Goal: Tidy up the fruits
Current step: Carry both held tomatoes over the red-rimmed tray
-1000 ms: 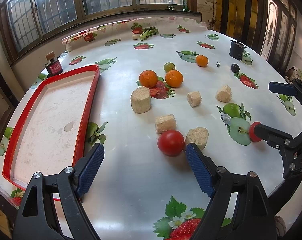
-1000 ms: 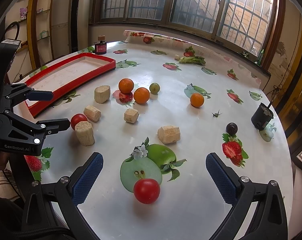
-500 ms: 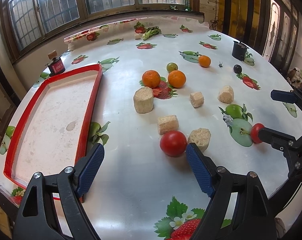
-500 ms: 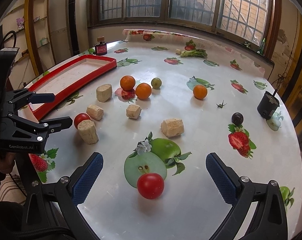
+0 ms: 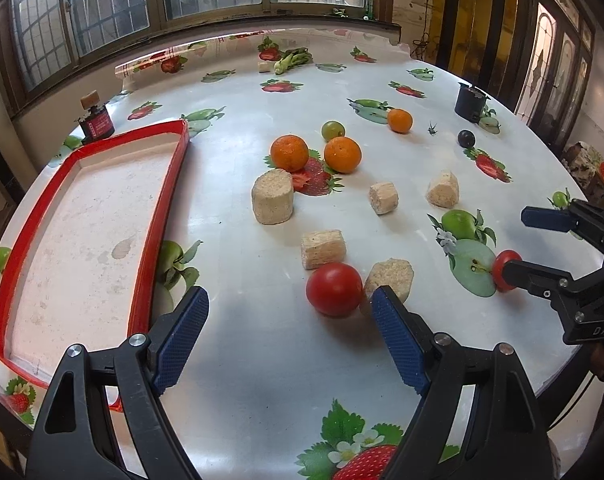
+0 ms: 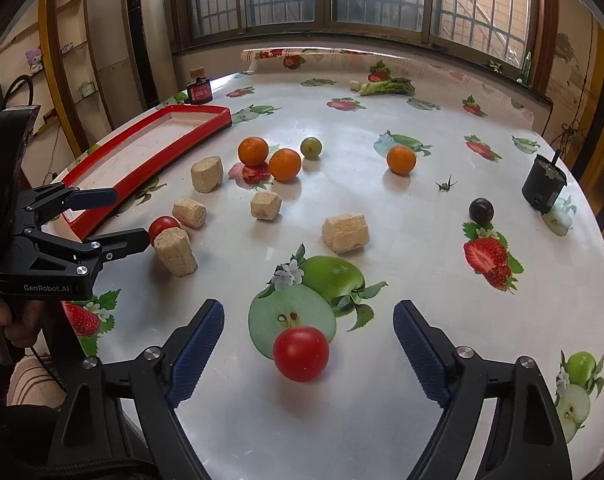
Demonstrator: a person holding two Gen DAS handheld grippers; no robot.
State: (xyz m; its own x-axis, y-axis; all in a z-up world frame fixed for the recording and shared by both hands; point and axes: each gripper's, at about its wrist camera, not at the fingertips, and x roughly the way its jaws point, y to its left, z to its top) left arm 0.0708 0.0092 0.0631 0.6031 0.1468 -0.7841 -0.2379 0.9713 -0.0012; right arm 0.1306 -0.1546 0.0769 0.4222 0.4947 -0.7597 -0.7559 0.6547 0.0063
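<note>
Currently both hand-held grippers, left (image 5: 289, 320) and right (image 6: 308, 338), gape, each nearing 1 tomato (image 5: 334, 289).

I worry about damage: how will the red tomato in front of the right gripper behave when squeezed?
The red tomato looks round and glossy, so it may roll or slip between the open right gripper pads. Its skin seems thin; a hard squeeze could probably bruise it.

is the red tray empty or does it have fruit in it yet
Empty: the red tray shows only its bare, stained white floor; all fruit sits on the table.
</note>
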